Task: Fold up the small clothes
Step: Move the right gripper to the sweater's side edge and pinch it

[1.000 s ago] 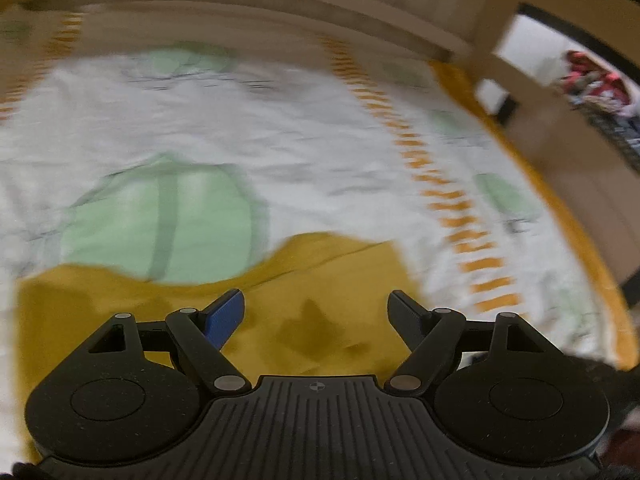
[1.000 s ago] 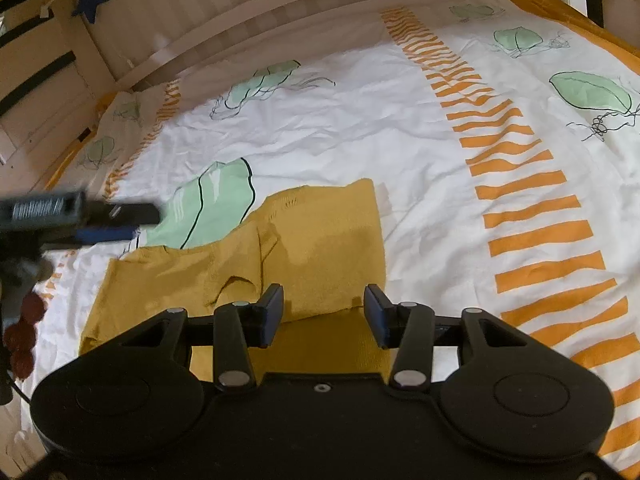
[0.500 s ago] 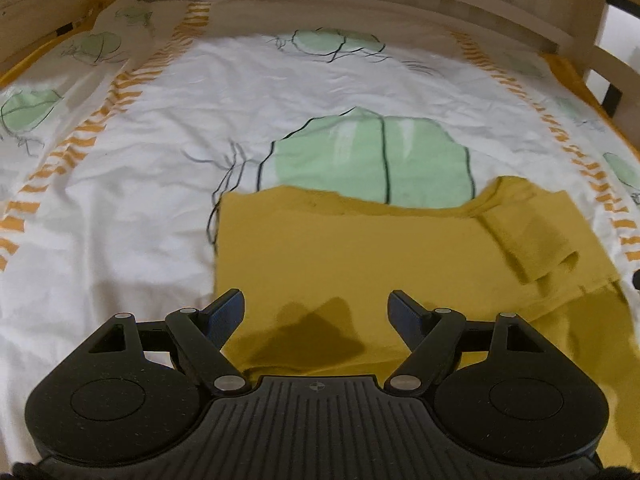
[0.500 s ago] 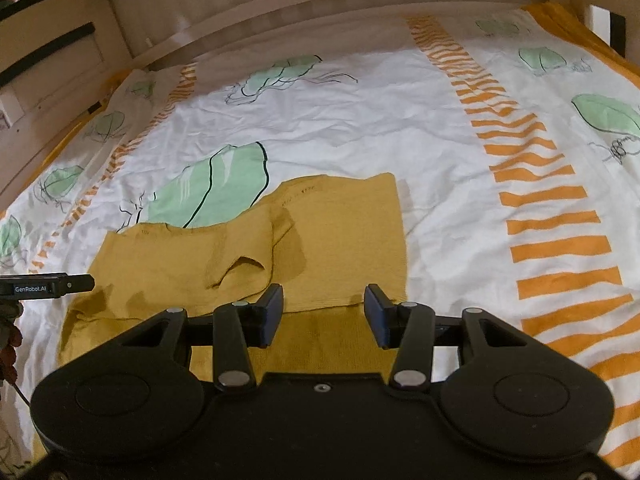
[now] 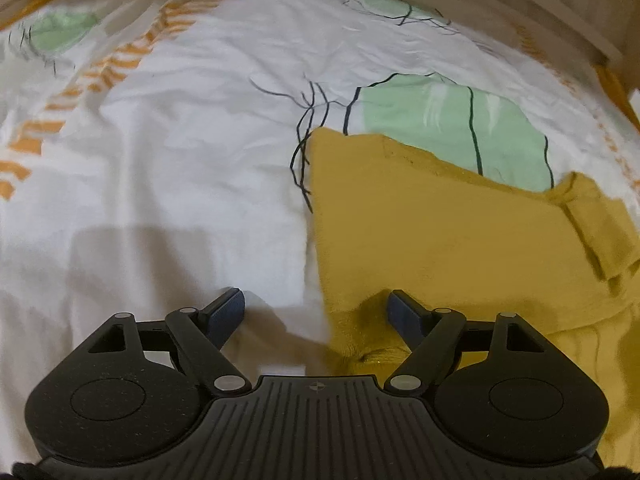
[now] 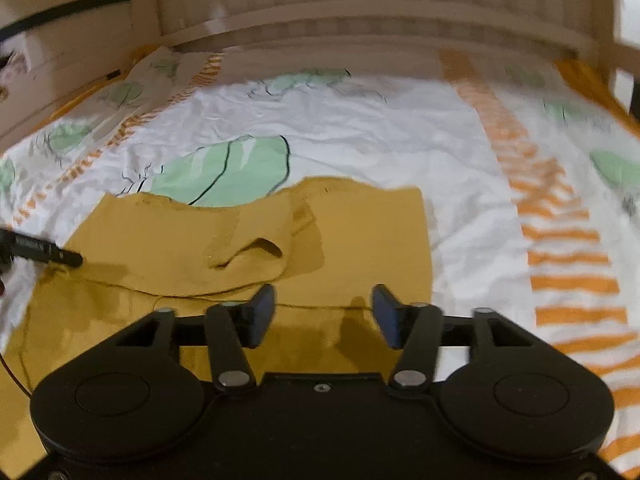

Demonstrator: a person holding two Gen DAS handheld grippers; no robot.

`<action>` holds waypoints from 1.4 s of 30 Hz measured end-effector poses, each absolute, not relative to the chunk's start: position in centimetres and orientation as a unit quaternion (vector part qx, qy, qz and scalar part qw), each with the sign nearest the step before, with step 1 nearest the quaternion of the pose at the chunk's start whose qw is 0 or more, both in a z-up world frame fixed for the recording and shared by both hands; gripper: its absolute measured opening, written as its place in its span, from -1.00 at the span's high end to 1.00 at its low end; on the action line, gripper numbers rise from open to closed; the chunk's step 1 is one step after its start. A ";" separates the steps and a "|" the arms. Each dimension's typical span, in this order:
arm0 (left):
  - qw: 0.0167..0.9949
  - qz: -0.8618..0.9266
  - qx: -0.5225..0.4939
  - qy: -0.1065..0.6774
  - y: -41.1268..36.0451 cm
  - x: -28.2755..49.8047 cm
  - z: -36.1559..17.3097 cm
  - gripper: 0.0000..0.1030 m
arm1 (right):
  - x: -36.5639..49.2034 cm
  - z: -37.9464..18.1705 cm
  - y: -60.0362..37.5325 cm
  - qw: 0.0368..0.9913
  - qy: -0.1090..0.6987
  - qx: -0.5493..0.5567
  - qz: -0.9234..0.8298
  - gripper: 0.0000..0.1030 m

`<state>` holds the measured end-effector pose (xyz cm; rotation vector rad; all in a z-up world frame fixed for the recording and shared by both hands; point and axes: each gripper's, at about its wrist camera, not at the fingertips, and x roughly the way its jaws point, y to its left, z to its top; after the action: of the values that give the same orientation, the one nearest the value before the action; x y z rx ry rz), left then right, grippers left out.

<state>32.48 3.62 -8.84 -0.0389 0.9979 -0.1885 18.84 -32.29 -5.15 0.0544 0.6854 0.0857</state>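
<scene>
Two grippers close in on a half-folded mustard garment lying on the bed.

One mustard-yellow garment (image 6: 248, 248) lies flat on the leaf-print bedsheet (image 5: 160, 168), one sleeve already turned in over the body. Since a second ago the left gripper (image 5: 316, 312) has swung across and dropped to the garment's left edge, so its spread, empty jaws now straddle that border, one finger over sheet, the other over cloth. The right gripper (image 6: 322, 314) has just been widening its jaws, nothing between them, and hovers over the near hem. I judge both are lining up for the next fold. Both point steeply down at the bed, the left more so.
</scene>
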 end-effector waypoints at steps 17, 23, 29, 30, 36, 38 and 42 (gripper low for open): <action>0.860 -0.066 -0.051 0.504 3.7 32.8 -8.7 -0.55 | 26.3 -7.3 -21.1 0.919 0.328 -0.210 0.055 -0.42; 0.858 -0.067 -0.053 0.507 3.8 32.9 -8.8 -0.55 | 27.3 -7.1 -24.4 0.919 0.344 -0.190 -0.011 -0.39; 0.858 -0.063 -0.058 0.507 3.8 32.9 -8.8 -0.55 | 25.7 -5.7 -32.2 0.918 0.377 -0.088 -0.089 -0.39; 0.858 -0.062 -0.058 0.507 3.7 32.9 -8.9 -0.55 | 25.2 -5.4 -33.1 0.920 0.376 -0.071 -0.083 -0.39; 0.858 -0.060 -0.056 0.507 3.7 33.0 -8.9 -0.55 | 25.2 -4.3 -34.6 0.935 0.353 0.012 -0.041 -0.39; 0.858 -0.058 -0.056 0.508 3.6 33.0 -8.9 -0.56 | 25.3 -4.0 -33.3 0.940 0.340 0.007 -0.021 -0.39; 0.857 -0.057 -0.055 0.508 3.6 33.1 -8.9 -0.56 | 25.4 -4.2 -28.4 0.940 0.326 -0.092 0.030 -0.31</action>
<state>33.13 3.63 -8.88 -0.1163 1.0680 -0.1190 25.35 -28.43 -4.24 -0.1871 0.6652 0.0616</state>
